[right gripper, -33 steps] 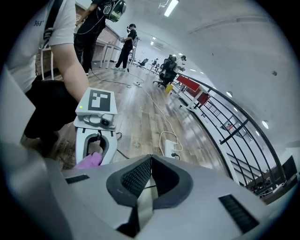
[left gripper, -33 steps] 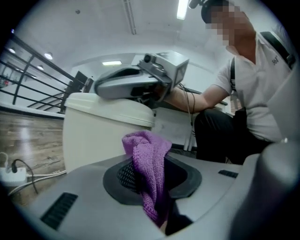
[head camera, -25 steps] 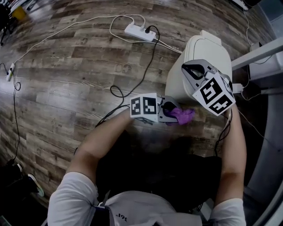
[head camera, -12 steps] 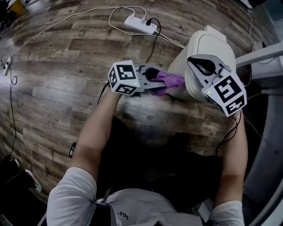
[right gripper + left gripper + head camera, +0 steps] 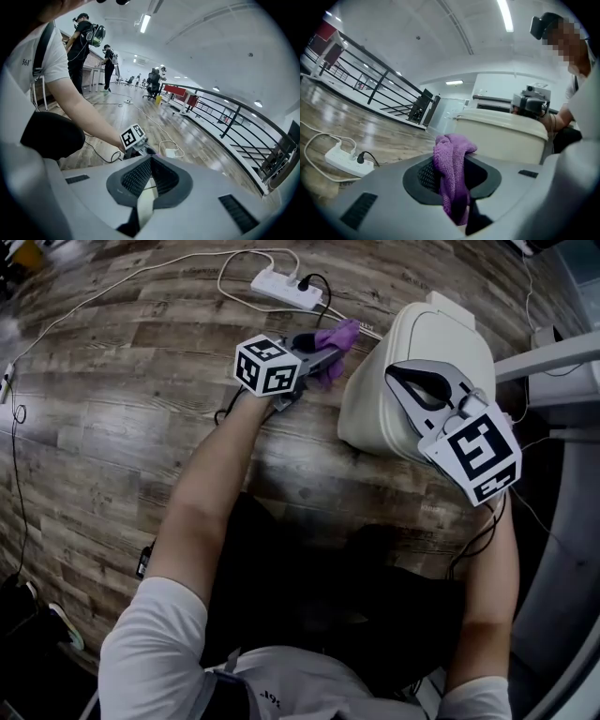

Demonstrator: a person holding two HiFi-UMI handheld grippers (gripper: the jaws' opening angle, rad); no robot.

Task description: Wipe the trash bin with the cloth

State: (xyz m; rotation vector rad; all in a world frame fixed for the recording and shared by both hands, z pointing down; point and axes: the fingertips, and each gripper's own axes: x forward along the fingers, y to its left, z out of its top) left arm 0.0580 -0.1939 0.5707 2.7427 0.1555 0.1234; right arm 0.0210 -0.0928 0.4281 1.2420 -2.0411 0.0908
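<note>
The left hand-held gripper [image 5: 322, 350] has swung away from the person, round towards the far side of the cream trash bin [image 5: 370, 404], with the purple cloth [image 5: 337, 336] pinched in its jaws. The bin's wall stands just right of the cloth, and a white power strip [image 5: 279, 285] lies just beyond it. The right hand-held gripper [image 5: 401, 378], jaws pressed together on nothing, sits over the bin's lid.
</note>
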